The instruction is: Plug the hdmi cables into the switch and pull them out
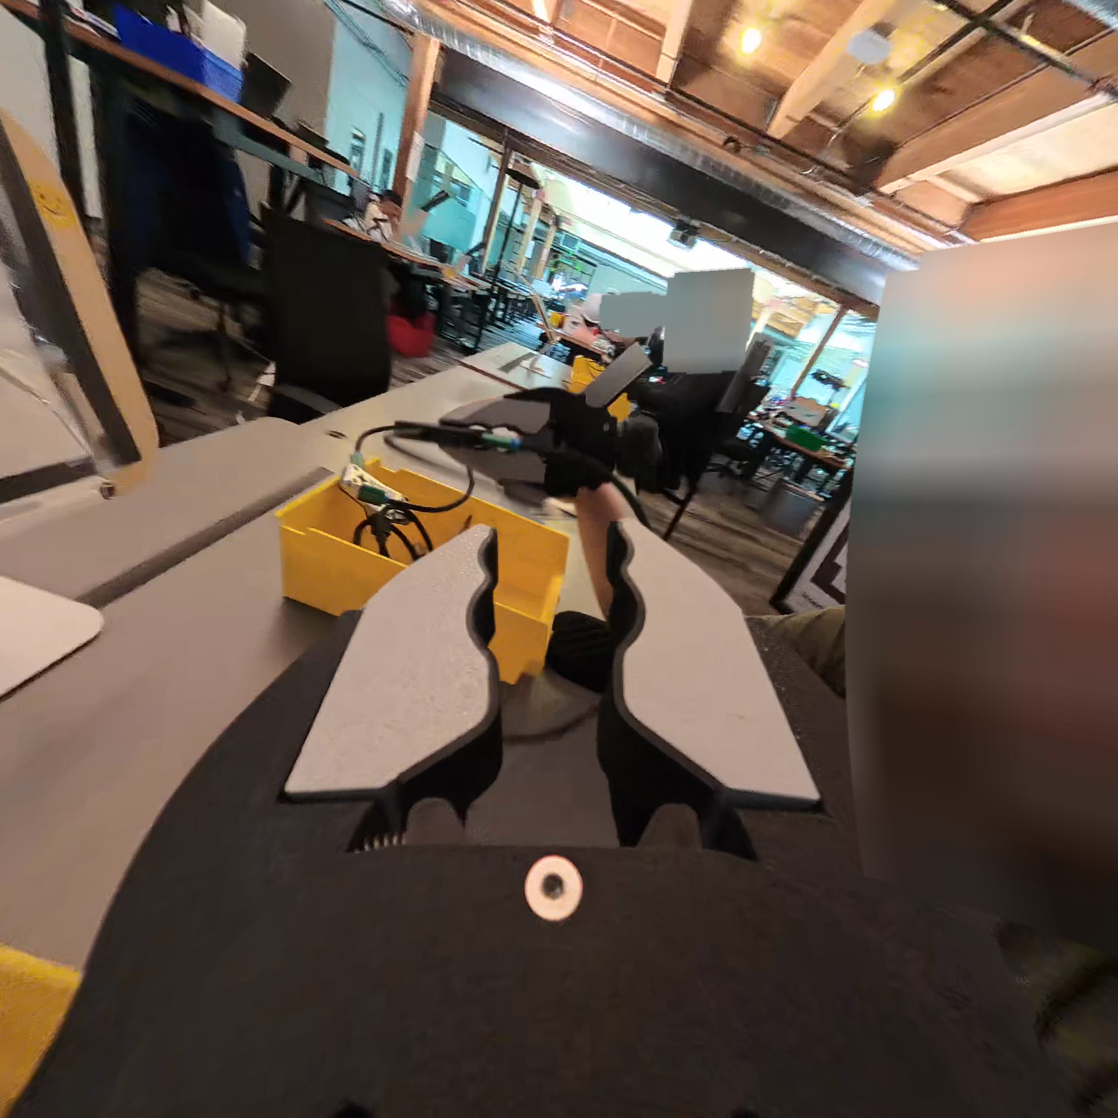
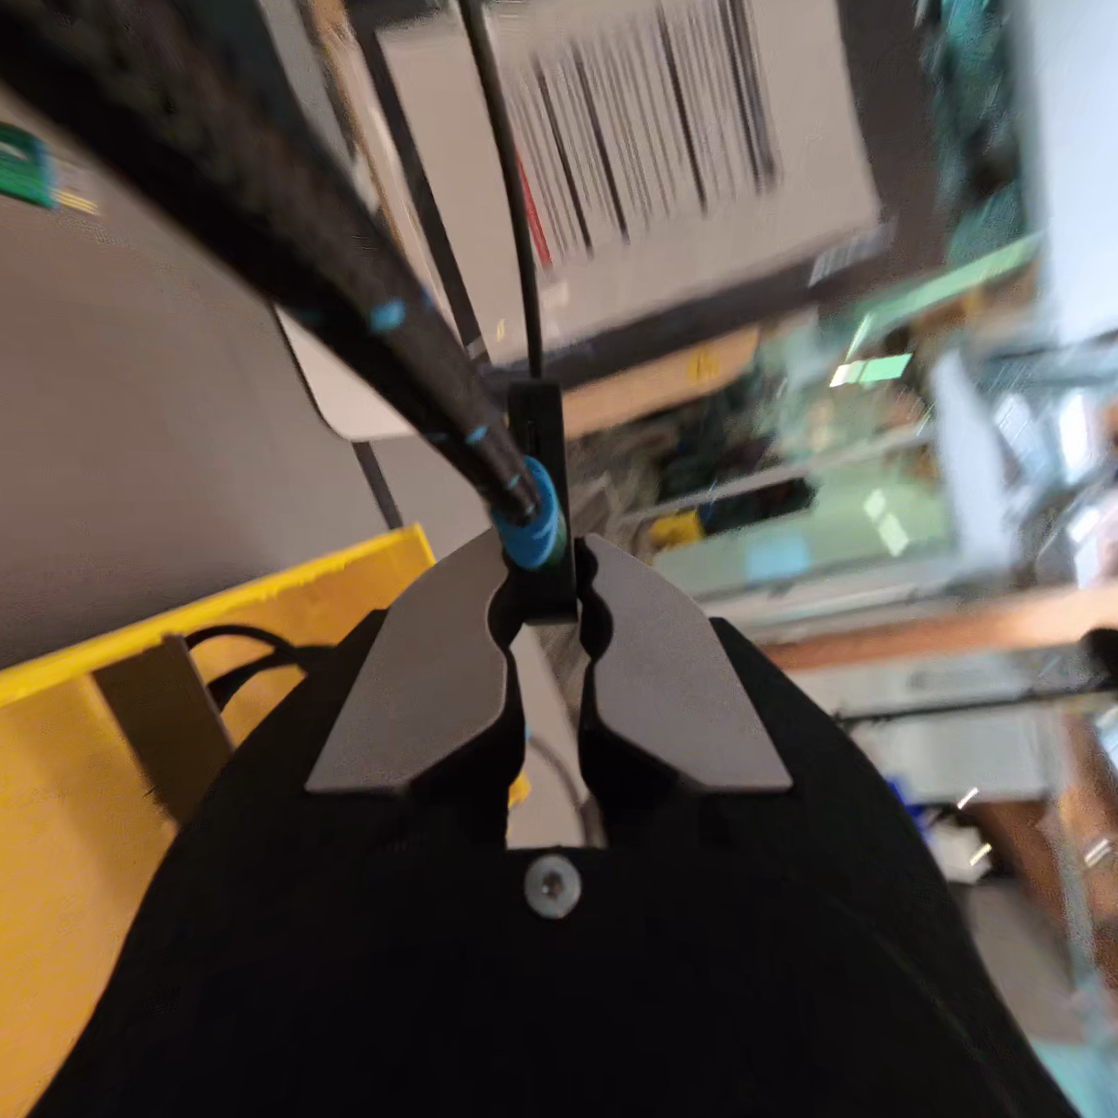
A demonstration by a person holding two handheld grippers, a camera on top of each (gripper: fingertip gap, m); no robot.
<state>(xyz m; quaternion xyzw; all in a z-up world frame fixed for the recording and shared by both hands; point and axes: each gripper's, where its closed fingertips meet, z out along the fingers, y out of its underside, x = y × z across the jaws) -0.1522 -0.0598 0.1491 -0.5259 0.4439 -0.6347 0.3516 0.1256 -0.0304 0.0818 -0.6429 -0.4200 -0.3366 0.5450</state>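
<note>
Cables [image 1: 387, 532] lie in the bin [image 1: 339, 562] on my table [image 1: 199, 472]; the switch [image 2: 540, 502] hangs above it.

An open-plan workshop or lab with an industrial look. Overhead, beyond the left claw [image 1: 550, 544], run exposed wooden ceiling beams [image 1: 829, 78], a ribbed metal duct [image 1: 544, 66] and round lamps [image 1: 750, 39]. Far ahead of the claw, long rows of workbenches [image 1: 804, 441] crowded with gear stretch away, with people seated at them. To the claw's upper left stand dark shelving with a blue crate [image 1: 181, 48] and a black office chair [image 1: 326, 314]. Just ahead of the claw, a grey counter [image 1: 181, 484] carries a yellow parts bin [image 1: 339, 562] holding cables.
</note>
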